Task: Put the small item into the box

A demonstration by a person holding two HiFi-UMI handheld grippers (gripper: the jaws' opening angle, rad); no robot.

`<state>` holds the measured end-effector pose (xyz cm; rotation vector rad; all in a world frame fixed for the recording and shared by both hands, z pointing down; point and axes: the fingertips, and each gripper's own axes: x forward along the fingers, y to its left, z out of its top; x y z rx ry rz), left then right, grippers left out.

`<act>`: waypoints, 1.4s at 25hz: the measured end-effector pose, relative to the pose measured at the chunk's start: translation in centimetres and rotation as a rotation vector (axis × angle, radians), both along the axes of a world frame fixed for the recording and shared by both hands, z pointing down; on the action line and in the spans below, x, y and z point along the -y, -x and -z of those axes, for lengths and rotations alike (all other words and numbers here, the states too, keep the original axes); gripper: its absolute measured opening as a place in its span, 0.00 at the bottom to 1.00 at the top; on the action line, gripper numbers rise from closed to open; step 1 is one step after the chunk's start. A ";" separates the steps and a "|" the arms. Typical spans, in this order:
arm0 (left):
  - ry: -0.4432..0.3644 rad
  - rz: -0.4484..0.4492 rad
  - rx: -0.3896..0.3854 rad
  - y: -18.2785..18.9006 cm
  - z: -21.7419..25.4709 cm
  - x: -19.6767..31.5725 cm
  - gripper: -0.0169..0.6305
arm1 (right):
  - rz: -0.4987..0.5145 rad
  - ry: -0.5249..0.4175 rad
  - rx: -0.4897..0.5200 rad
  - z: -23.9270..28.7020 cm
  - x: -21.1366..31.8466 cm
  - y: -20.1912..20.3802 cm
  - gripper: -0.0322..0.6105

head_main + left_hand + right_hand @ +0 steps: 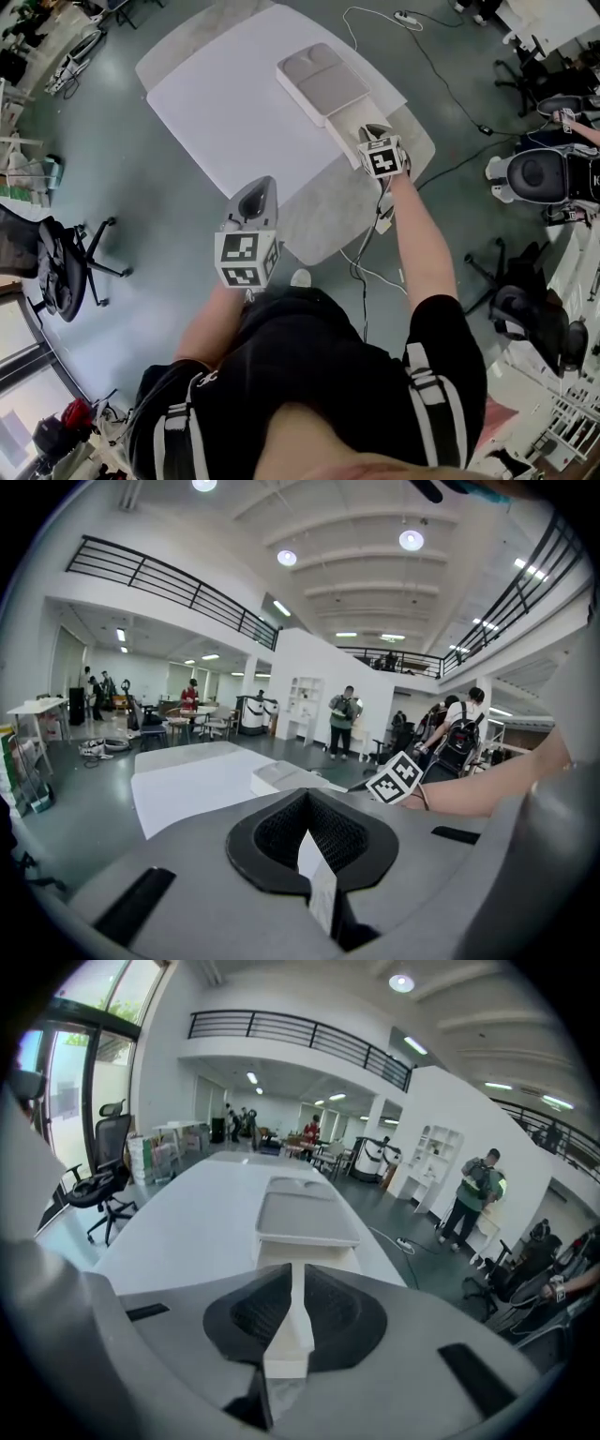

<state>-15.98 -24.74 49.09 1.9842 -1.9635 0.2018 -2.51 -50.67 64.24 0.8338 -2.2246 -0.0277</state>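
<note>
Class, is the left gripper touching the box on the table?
Apart. The head view shows a wide stretch of white sheet between the left gripper and the box.

Table (225, 103) lies bare left of the box (323, 82); box's near half seems open from above.

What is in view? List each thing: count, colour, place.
table: one, pale grey, centre.
sheet: one, white, on the table.
box: one, cream, open, table's right edge.
lid: one, grey, open beyond the box.
office chairs: several, black, around the table.
cables: several, black and white, floor.
left gripper: one, grey, jaws together, over the table's near edge.
right gripper: one, grey, jaws slightly apart, over the box.
</note>
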 end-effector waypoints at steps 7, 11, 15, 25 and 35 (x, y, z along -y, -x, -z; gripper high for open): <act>-0.056 -0.028 0.006 -1.1 2.5 -0.1 0.04 | -0.094 -0.141 0.303 8.9 -4.6 -1.8 0.07; -0.092 -0.049 0.013 -1.8 3.8 0.1 0.04 | -0.127 -0.254 0.488 15.6 -8.3 -3.1 0.07; -0.133 -0.068 0.022 -2.9 5.4 0.2 0.04 | -0.162 -0.376 0.629 21.9 -12.5 -5.2 0.07; -0.214 -0.109 0.037 -5.0 8.0 -0.3 0.04 | -0.243 -0.516 0.752 27.2 -21.6 -8.3 0.07; -0.229 -0.142 0.052 -7.5 8.2 -1.3 0.04 | -0.267 -0.506 0.755 26.2 -23.8 -9.9 0.07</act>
